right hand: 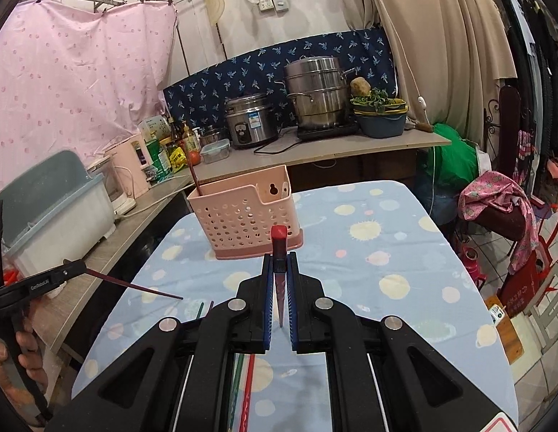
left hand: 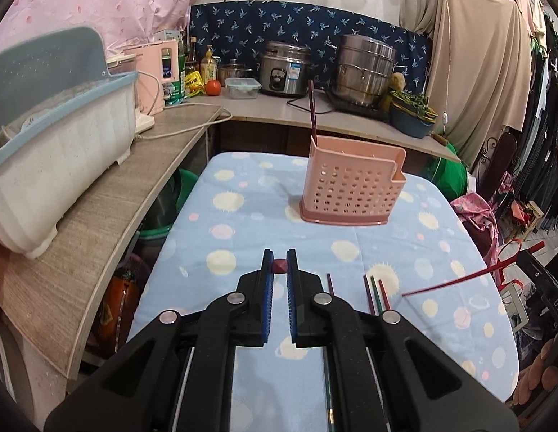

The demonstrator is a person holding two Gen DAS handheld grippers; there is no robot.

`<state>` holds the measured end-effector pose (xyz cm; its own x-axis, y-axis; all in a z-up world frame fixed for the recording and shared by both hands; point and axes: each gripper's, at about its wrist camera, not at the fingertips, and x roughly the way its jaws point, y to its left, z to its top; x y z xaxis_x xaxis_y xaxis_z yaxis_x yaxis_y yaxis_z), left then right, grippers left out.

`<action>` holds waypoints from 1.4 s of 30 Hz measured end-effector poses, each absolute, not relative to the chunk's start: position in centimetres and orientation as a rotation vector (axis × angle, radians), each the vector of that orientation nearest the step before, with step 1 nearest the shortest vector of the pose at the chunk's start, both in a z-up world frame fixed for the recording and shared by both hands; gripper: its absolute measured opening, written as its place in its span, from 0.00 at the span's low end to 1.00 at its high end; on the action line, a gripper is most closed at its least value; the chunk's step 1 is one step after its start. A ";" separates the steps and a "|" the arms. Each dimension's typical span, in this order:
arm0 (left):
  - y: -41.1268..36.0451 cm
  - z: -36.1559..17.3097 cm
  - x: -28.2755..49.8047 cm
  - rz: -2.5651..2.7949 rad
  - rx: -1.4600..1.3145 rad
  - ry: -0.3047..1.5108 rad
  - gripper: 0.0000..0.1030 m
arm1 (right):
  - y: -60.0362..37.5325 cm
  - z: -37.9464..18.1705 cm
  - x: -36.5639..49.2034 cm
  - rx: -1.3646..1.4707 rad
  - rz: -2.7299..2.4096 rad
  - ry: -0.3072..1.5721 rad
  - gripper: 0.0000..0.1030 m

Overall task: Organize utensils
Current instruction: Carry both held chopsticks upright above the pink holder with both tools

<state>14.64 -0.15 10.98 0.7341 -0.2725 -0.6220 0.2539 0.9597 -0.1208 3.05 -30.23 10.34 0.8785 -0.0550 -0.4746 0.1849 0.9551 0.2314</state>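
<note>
I see the table point(left hand: 243, 223) under its blue spotted cloth, with the pink holder point(left hand: 351, 183) standing upright toward the far end, one dark chopstick point(left hand: 312, 111) leaning in its left corner. My left gripper point(left hand: 280, 270) is clamped on a maroon chopstick point(right hand: 135, 286), my right gripper point(right hand: 280, 270) on a red-tipped chopstick point(right hand: 279, 237). Three more loose chopsticks point(left hand: 374, 295) lie on the near cloth

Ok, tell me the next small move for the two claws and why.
Probably carry both forward to the pink holder and lower the sticks in. Each claw is shut on a chopstick: the left claw grips a dark red one, the right claw a red one. One chopstick already stands in the holder.
</note>
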 end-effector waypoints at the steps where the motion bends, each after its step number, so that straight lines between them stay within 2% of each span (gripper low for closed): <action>1: -0.2 11.2 15.0 -0.291 -0.029 0.686 0.07 | -30.4 10.5 3.3 0.277 -0.126 0.480 0.07; 14: -1.4 14.4 18.3 -0.299 -0.012 0.643 0.07 | -31.6 14.1 6.2 0.288 -0.092 0.414 0.07; 22: -3.2 20.0 20.9 -0.322 -0.018 0.547 0.07 | -32.7 18.1 10.0 0.312 -0.061 0.334 0.07; 33: -6.3 28.3 25.0 -0.341 -0.090 0.315 0.07 | -34.0 23.1 17.1 0.353 -0.061 0.208 0.07; 38: -8.0 28.2 28.2 -0.333 -0.100 0.313 0.07 | -34.1 22.9 20.7 0.381 -0.048 0.217 0.07; 42: -9.6 25.7 30.6 -0.321 -0.083 0.361 0.07 | -33.5 20.9 23.3 0.380 -0.035 0.267 0.07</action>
<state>30.62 -9.57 25.72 0.8858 -0.3225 -0.3338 0.2932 0.9463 -0.1360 23.27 -33.51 20.91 0.9644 0.0155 -0.2639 0.0840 0.9286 0.3616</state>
